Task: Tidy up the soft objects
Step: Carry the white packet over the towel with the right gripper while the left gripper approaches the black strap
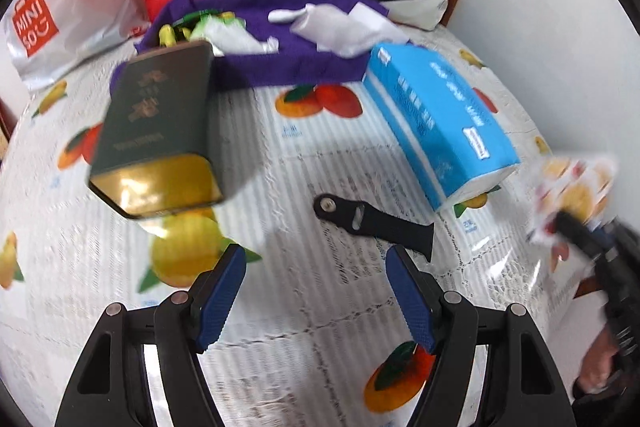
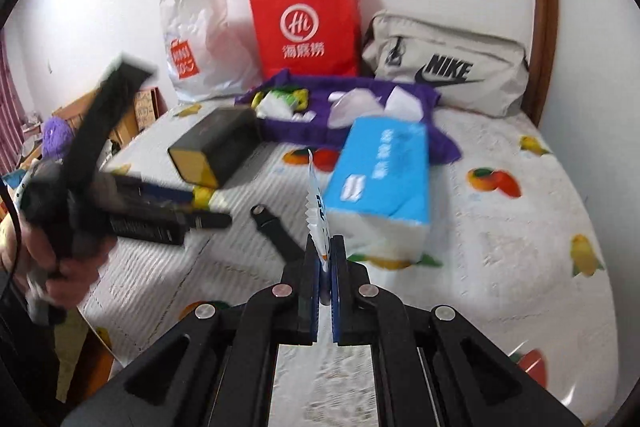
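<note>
Presently, a thin snack packet (image 2: 316, 203), light and crinkly, is pinched at its lower edge by the right gripper (image 2: 325, 259) above the bed (image 2: 500, 235); the left gripper (image 1: 316, 291) is spread, empty.

Bags line the wall behind a fruit-print bench cover

A red paper bag (image 2: 306, 27) stands between a white Miniso plastic bag (image 2: 196, 39) and a grey Nike pouch (image 2: 444, 67). On the bench (image 1: 320, 307), a dark green and gold tin (image 1: 156, 131) lies on its side, a black strap piece (image 1: 376, 227) apart from it; a wooden frame (image 2: 542, 7) rises at right.
</note>
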A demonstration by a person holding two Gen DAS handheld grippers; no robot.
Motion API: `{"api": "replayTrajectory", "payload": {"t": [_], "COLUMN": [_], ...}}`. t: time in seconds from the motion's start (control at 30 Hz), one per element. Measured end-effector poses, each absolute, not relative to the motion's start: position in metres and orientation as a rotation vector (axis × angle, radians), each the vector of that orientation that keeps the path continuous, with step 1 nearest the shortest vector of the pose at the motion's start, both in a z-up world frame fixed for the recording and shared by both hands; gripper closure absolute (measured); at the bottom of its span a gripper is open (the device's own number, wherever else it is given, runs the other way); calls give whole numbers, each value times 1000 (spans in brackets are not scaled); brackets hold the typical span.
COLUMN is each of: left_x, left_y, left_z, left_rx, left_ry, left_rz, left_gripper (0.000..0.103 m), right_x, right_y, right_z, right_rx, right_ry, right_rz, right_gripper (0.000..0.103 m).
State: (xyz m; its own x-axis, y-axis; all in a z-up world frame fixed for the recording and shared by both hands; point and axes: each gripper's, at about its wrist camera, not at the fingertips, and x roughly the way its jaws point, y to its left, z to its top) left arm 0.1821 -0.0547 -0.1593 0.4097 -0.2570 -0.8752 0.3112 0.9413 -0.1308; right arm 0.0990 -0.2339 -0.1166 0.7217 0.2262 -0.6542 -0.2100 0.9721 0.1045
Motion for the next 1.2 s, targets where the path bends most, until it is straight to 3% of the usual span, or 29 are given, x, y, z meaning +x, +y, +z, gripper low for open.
{"api": "replayTrajectory", "payload": {"t": [0.4,0.63,1.2], "left_x": [199,208,182], "left_y": [-90,-112,-80], "left_z": [-185,-192,-186], "left_rx": [32,95,89], "left_ry": [1083,1092,1141], "left_rz": [-191,-143,-171], "left_gripper": [32,16,16], "right_x": [151,192,275], "right_y": [-277,-288,-279], "right_z": [-86,-90,-85], "right_rx": [-24,3,-9], "right_ry": [632,657,670], "right_rz": [225,246,350], "right_gripper": [99,99,99]}}
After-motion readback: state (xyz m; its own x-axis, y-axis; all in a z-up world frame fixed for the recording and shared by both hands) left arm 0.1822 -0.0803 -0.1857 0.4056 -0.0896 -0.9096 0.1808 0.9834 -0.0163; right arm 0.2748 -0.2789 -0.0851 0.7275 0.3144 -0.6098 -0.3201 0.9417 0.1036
